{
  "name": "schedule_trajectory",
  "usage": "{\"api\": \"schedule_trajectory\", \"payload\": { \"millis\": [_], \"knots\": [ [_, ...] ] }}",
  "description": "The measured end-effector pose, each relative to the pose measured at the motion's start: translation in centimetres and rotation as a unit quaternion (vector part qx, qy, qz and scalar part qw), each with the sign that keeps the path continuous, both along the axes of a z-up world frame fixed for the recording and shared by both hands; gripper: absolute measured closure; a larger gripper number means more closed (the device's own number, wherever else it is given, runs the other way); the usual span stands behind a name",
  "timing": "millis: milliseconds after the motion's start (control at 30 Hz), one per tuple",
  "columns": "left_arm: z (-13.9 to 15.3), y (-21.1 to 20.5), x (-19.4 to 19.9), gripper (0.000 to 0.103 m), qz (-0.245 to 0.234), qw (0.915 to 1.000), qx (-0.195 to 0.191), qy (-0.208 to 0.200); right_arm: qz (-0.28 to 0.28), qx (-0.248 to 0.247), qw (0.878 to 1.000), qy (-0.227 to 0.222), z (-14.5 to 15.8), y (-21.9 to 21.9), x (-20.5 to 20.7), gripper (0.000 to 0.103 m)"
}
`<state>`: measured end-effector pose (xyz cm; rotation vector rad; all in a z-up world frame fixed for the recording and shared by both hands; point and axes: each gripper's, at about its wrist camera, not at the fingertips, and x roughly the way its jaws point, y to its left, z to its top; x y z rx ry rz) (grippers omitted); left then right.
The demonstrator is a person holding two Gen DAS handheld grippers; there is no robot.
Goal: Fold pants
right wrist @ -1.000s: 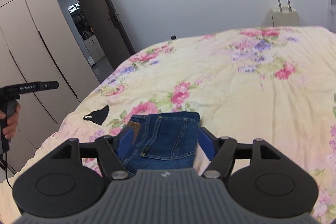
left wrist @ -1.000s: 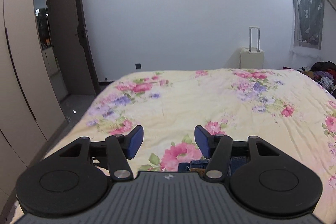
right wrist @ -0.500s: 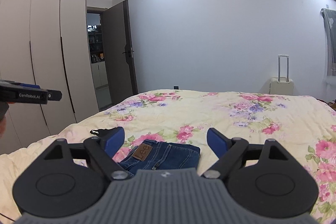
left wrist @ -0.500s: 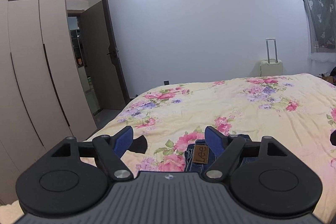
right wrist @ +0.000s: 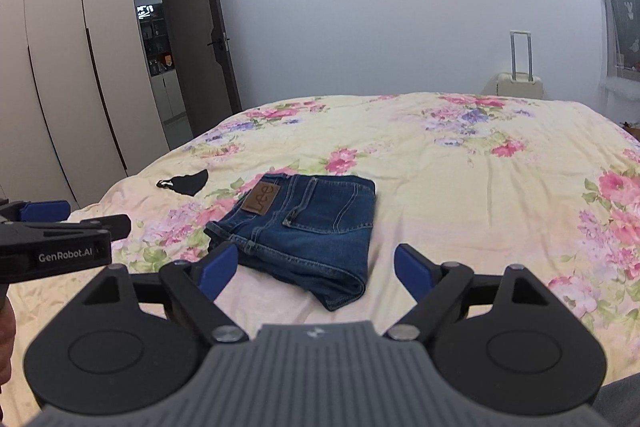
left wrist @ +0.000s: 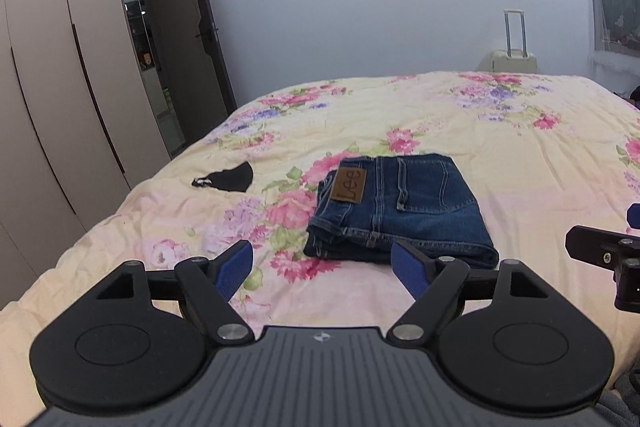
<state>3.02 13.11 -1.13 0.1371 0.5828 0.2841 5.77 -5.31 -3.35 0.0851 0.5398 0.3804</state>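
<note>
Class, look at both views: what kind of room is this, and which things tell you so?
Most likely a bedroom: a wide bed with a floral cover, a tall built-in wardrobe, and folded jeans lying on the bed.

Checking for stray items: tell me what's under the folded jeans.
The folded jeans lie flat on the floral bedspread. Anything beneath them is covered and cannot be seen.
</note>
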Motion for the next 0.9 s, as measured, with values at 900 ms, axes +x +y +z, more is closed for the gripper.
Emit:
{"api": "schedule_trajectory", "payload": {
  "millis": [900],
  "knots": [
    [-1.2, -1.0, 0.9, 0.011, -0.014, 0.9995, -0.015, 0.025, -0.007, -0.020, 0.999, 0.028, -1.8, 0.8, 1.6, 0.021]
  ]
}}
